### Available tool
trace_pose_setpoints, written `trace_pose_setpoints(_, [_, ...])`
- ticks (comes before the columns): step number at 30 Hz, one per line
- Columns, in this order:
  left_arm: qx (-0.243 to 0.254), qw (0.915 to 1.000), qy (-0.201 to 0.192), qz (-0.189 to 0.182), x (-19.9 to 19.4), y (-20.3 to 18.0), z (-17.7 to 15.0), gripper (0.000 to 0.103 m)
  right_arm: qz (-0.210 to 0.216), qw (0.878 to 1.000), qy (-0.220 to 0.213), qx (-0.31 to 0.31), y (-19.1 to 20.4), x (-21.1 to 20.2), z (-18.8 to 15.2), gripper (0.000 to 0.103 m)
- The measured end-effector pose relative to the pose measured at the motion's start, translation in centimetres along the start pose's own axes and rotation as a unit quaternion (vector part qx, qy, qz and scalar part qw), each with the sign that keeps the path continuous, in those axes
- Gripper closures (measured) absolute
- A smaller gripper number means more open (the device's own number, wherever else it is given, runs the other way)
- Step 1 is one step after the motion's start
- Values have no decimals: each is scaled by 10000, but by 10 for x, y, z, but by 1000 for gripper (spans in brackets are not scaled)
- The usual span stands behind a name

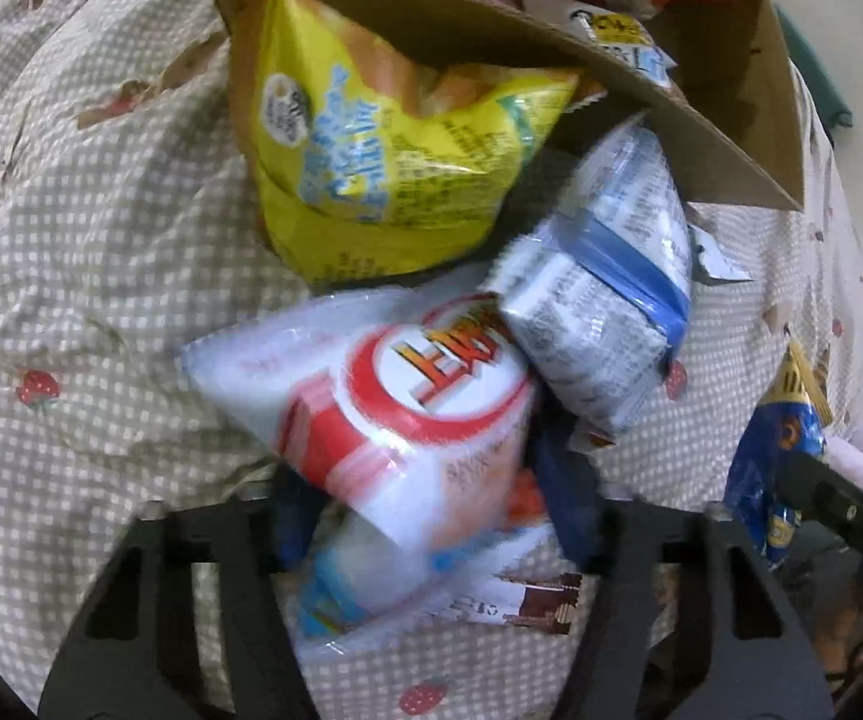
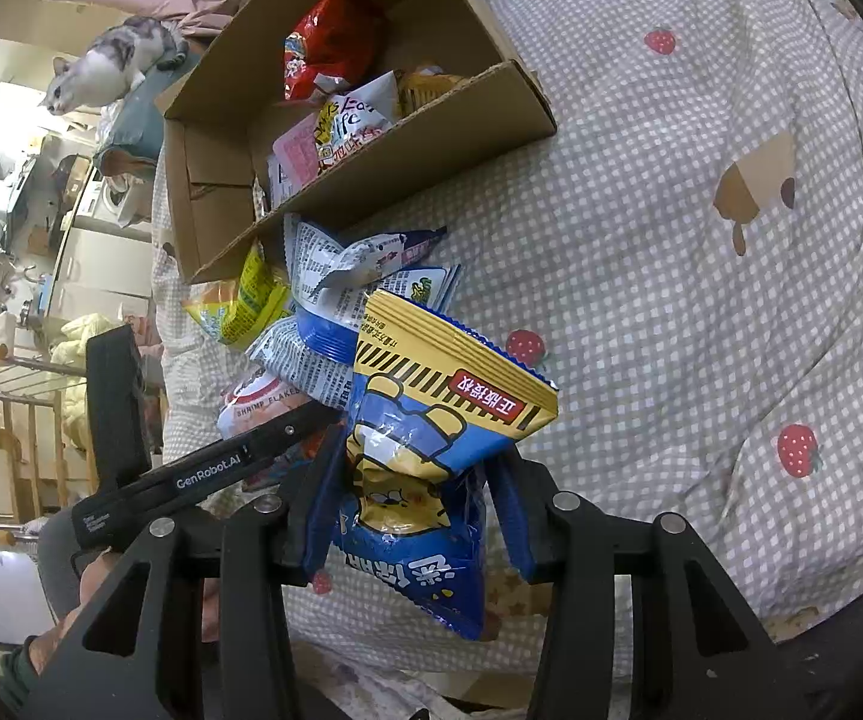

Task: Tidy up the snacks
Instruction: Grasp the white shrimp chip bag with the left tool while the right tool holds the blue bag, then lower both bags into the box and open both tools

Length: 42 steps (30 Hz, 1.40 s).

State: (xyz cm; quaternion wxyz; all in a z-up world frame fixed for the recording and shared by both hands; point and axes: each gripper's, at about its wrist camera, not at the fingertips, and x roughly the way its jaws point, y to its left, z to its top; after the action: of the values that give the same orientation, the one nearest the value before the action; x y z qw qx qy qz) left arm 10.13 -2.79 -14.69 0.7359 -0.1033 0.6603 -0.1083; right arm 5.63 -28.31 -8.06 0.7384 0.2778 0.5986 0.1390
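Right tongs [image 2: 413, 504] gripping blue-yellow snack bag [image 2: 425, 450] — left tongs [image 1: 431, 516] around white-red bag [image 1: 395, 396]

The right gripper [image 2: 413, 498] has its jaws closed on a blue bag [image 2: 419, 480], held off the bed and nearer the camera than the box [image 2: 371, 174]. The left gripper [image 1: 431, 516], jaws apart around a white bag [image 1: 383, 408], sits just below that box.

A beige-and-white checked bedsheet [image 2: 671, 192] dotted with red strawberries; a plain brown cardboard box [image 2: 371, 180]; a glossy yellow snack bag [image 1: 383, 150] (blue lettering); a blue-and-yellow bear-printed bag [image 2: 419, 468].
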Motion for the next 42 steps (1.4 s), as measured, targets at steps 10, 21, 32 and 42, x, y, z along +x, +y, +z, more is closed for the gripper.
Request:
trace_pose_setpoints(10, [119,9996,-253,64,-30,-4,-15,66,-8,10000,-39,-45,10,7,2,55])
trace_pose_setpoints(21, [284,9968,-725,202,-87,13,-46,67,124,9997,-189,-59,9,-7,-2,55])
trace_pose_setpoints(32, [278,9865,-1494,605,-139,23,-43,67,433,9970,-601,-210,15,-34,-6,55])
trace_pose_setpoints(42, [477,9768,-1987,641,-168,6,-11,67,635,9902,-1127,-526,34,-55,3,55])
